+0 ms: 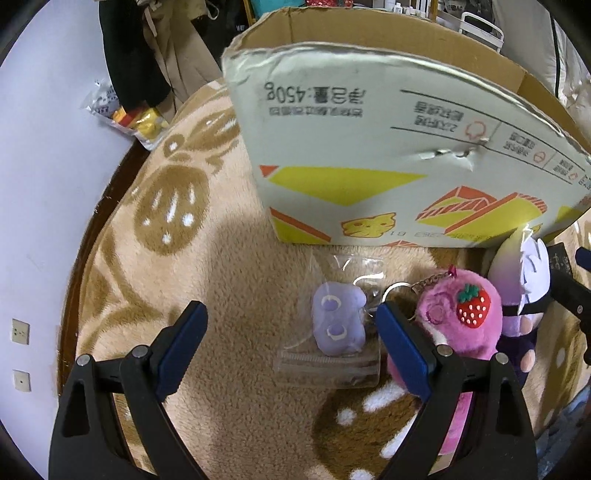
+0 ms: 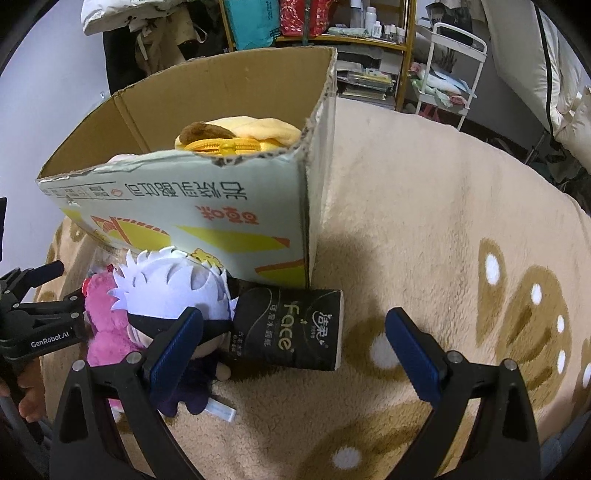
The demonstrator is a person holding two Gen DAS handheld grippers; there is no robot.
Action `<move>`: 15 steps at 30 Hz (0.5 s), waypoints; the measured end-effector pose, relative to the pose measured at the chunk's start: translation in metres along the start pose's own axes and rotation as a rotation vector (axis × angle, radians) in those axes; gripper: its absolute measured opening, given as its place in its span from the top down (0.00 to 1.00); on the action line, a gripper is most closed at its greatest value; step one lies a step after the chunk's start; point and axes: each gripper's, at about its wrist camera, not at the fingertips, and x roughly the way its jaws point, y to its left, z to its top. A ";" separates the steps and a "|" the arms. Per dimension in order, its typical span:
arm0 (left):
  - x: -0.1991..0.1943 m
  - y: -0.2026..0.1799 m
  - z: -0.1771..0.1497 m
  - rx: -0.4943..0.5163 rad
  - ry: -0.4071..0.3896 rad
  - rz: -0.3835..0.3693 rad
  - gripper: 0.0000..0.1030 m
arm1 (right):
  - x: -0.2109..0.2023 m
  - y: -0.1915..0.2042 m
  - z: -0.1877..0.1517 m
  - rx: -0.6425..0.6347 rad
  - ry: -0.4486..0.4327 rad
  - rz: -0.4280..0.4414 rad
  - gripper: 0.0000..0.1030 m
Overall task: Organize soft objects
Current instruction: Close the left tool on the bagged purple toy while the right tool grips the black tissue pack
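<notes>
An open cardboard box (image 1: 369, 147) stands on a beige fleece blanket (image 1: 240, 295); it also shows in the right wrist view (image 2: 221, 206), with a yellow plush (image 2: 240, 136) inside. In front of it lie a small purple toy in a clear bag (image 1: 338, 321), a pink strawberry plush keychain (image 1: 461, 317), a white-haired doll (image 2: 170, 291) and a black tissue pack (image 2: 291, 328). My left gripper (image 1: 291, 332) is open, low over the blanket, with the bagged toy between its fingers. My right gripper (image 2: 291, 343) is open around the tissue pack's near side.
A foil snack bag (image 1: 136, 118) lies at the blanket's far left edge by a white wall. Shelves (image 2: 314, 29), a white cart (image 2: 450, 66) and bedding stand behind the box. The blanket (image 2: 461, 221) stretches right of the box.
</notes>
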 end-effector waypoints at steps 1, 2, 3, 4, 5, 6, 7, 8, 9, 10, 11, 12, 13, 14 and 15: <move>0.000 0.001 0.000 -0.005 0.003 -0.008 0.11 | 0.001 0.000 0.000 0.002 0.003 0.002 0.00; 0.001 0.002 0.000 -0.011 0.007 -0.016 0.11 | 0.001 -0.001 0.000 0.006 0.006 0.005 0.00; 0.001 0.002 0.000 -0.014 0.010 -0.020 0.11 | 0.002 -0.002 0.002 0.007 0.008 0.007 0.00; 0.001 0.003 0.001 -0.019 0.013 -0.027 0.11 | 0.002 -0.003 0.002 0.009 0.010 0.008 0.00; 0.002 0.004 0.001 -0.023 0.017 -0.036 0.11 | 0.003 -0.003 0.002 0.010 0.013 0.008 0.00; 0.002 0.004 0.001 -0.025 0.019 -0.042 0.11 | 0.003 -0.004 0.002 0.011 0.016 0.009 0.00; 0.003 0.005 0.001 -0.028 0.021 -0.048 0.11 | 0.003 -0.004 0.002 0.012 0.017 0.009 0.00; 0.004 0.005 0.002 -0.030 0.024 -0.053 0.11 | 0.003 -0.004 0.002 0.013 0.019 0.010 0.00; 0.004 0.005 0.001 -0.033 0.025 -0.058 0.11 | 0.003 -0.004 0.002 0.013 0.022 0.011 0.00; 0.005 0.005 0.001 -0.036 0.029 -0.062 0.11 | 0.004 -0.004 0.002 0.013 0.027 0.011 0.00; 0.006 0.006 0.002 -0.039 0.033 -0.060 0.11 | 0.005 -0.004 0.002 0.016 0.031 0.011 0.01; 0.008 0.006 0.003 -0.038 0.035 -0.059 0.11 | 0.005 -0.004 0.002 0.020 0.034 0.016 0.02; 0.008 0.005 0.003 -0.037 0.035 -0.057 0.11 | 0.005 -0.005 0.003 0.024 0.037 0.022 0.02; 0.009 0.005 0.004 -0.034 0.035 -0.055 0.11 | 0.006 -0.005 0.003 0.027 0.039 0.024 0.03; 0.010 0.006 0.005 -0.032 0.034 -0.055 0.11 | 0.006 -0.006 0.003 0.029 0.042 0.024 0.03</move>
